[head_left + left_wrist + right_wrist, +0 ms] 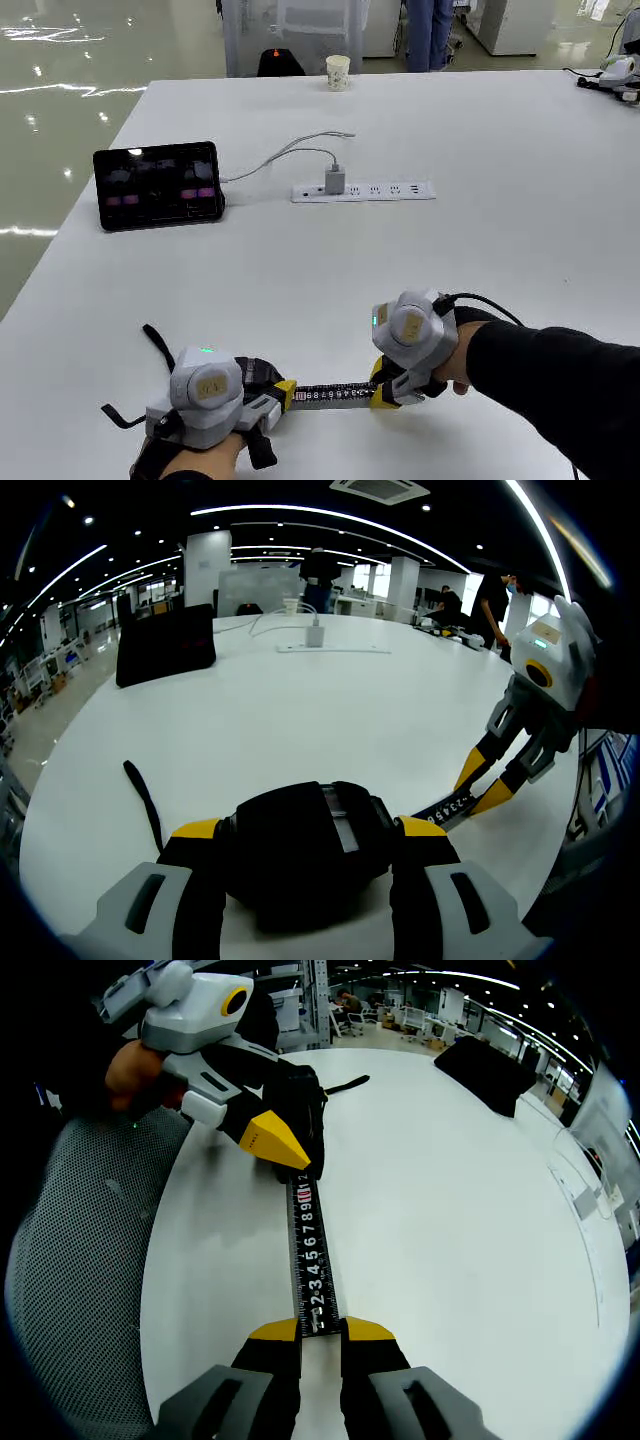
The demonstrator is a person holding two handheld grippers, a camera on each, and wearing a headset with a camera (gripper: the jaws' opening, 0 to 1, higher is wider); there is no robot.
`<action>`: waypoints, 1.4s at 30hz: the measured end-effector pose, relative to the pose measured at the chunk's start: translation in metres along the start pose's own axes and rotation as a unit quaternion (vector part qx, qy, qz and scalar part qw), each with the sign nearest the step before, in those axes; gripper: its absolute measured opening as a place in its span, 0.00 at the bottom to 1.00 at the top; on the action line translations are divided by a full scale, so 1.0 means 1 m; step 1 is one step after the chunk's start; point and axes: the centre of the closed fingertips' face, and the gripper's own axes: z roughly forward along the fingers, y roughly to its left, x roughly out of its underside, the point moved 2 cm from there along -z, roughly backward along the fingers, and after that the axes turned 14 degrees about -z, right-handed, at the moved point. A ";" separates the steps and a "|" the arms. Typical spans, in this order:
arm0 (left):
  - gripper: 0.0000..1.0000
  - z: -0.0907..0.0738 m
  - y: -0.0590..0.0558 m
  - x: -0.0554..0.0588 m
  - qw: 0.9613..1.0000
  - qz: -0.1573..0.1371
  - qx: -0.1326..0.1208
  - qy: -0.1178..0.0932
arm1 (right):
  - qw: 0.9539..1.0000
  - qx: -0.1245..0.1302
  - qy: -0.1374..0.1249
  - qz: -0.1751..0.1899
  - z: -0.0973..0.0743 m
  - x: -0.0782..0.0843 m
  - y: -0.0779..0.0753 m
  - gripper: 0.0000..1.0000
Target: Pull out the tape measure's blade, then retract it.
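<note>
So here's where I'm at: my left tool (pixel 310 829) is clamped shut around the black case (pixel 257 377), which sits low on the worktop (pixel 450 280) at the near edge, right in front of me. My right tool (pixel 320 1331) is pinched closed on the free end of the blade (pixel 308 1250). The blade is out a short way, running flat between the two tools just above the white surface, with the printed numbers facing up. I'd call this the pull-out half, and not far into it.

Tips for doing this bit well, as I see it:

- Pull straight along the line of the blade, away from the case mouth. Any sideways angle and I reckon the blade will kink or scrape the slot.
- Left tool does nothing but anchor. If the case twists in the jaws, the blade twists too.
- Hold the right tool level so the blade stays flat and doesn't buckle.
- The grip is only on the very tip, so go slow and steady; a jerk could slip it free and it'd snap back.
- For the retract, I'd walk the right tool back toward the case rather than letting go.

Tablet (pixel 158 184) and power strip (pixel 363 190) are well apart from all this, so there's room.
</note>
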 end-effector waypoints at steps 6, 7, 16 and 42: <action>0.62 0.000 0.000 0.000 1.000 0.000 -0.001 0.000 | 1.000 0.003 -0.003 0.000 0.001 -0.002 0.000 0.11; 0.62 0.000 0.000 0.000 1.000 0.000 -0.001 0.000 | 1.000 0.004 -0.003 0.001 0.001 -0.002 0.000 0.11; 0.62 0.000 0.000 0.000 1.000 0.000 -0.001 0.001 | 1.000 0.004 -0.005 0.002 0.003 -0.005 -0.002 0.11; 0.62 0.000 0.000 0.000 1.000 -0.003 -0.001 0.001 | 1.000 0.007 -0.013 0.000 0.009 -0.015 -0.003 0.11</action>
